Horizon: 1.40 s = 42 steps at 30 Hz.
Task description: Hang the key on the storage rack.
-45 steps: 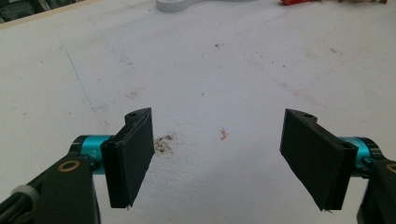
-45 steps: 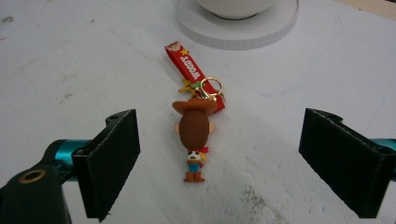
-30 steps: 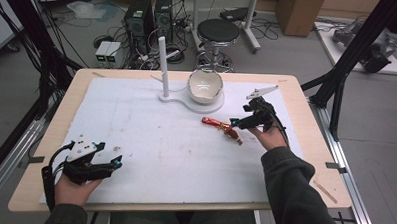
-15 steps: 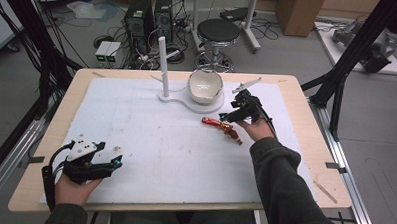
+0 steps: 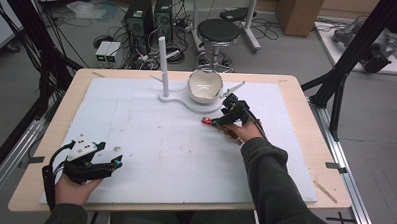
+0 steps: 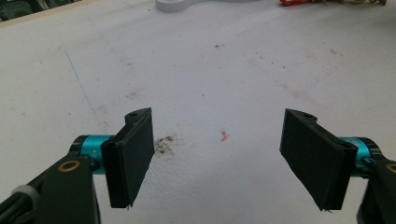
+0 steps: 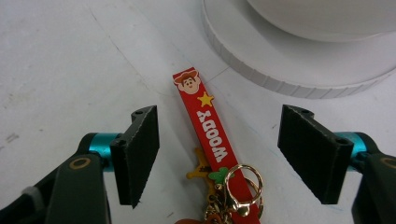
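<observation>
- Work in hand: a red key strap [image 7: 205,128], lettered "WOODY", with a gold ring [image 7: 243,184] and small charms at its near end, is being approached for a pick-up. By judgement the approach is nearly done; the grasp itself and any carrying are left.
- Strap, place: it is laid flat on the white mat [image 5: 160,140] of the bench [image 5: 305,146], just beside the rounded white base [image 7: 299,70] that carries a white bowl [image 5: 205,86] and an upright post [image 5: 162,65].
- Right claw [image 5: 217,121]: it is held low over the strap. In the right gripper view the strap is seen between the two jaws, running lengthwise away from the camera, nearer the jaw at that view's left. The jaws have just been closing, yet are set fairly wide, clear of the strap on both sides; nothing is gripped.
- Left claw [image 5: 115,163]: it is rested near the bench's front left corner, well apart from the strap. Its jaws are spread wide over bare, lightly stained mat, and nothing is held.
- Left to do, as judged: closing on the strap and lifting it.
</observation>
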Each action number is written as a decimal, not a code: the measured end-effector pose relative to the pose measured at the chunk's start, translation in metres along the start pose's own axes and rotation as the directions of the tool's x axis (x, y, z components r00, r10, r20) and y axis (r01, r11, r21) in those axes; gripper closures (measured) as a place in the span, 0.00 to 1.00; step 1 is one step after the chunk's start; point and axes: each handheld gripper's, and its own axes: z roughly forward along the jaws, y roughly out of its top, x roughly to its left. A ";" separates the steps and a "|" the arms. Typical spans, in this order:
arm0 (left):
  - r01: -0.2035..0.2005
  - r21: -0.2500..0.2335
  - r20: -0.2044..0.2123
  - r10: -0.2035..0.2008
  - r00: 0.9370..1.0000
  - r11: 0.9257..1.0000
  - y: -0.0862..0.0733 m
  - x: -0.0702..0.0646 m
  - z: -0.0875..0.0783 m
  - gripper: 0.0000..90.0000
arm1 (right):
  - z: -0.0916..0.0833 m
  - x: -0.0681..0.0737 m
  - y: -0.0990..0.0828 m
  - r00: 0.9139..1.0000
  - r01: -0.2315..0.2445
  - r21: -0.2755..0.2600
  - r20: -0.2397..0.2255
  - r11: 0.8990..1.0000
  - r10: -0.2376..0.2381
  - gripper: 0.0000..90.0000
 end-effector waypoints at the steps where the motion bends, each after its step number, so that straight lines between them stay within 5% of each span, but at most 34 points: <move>1: 0.001 0.000 0.000 -0.001 1.000 1.000 0.000 0.000 0.000 0.29 | 0.001 0.000 0.000 1.000 0.008 0.007 0.002 1.000 -0.008 0.34; 29: -0.001 0.004 0.004 0.001 1.000 1.000 0.000 0.001 0.000 0.29 | 0.023 0.002 -0.002 0.997 0.081 0.119 -0.005 0.990 -0.081 0.54; 42: 0.000 0.002 0.006 0.000 1.000 1.000 0.000 0.000 0.001 0.30 | 0.024 0.000 -0.001 0.995 0.100 0.108 -0.030 0.989 -0.097 0.69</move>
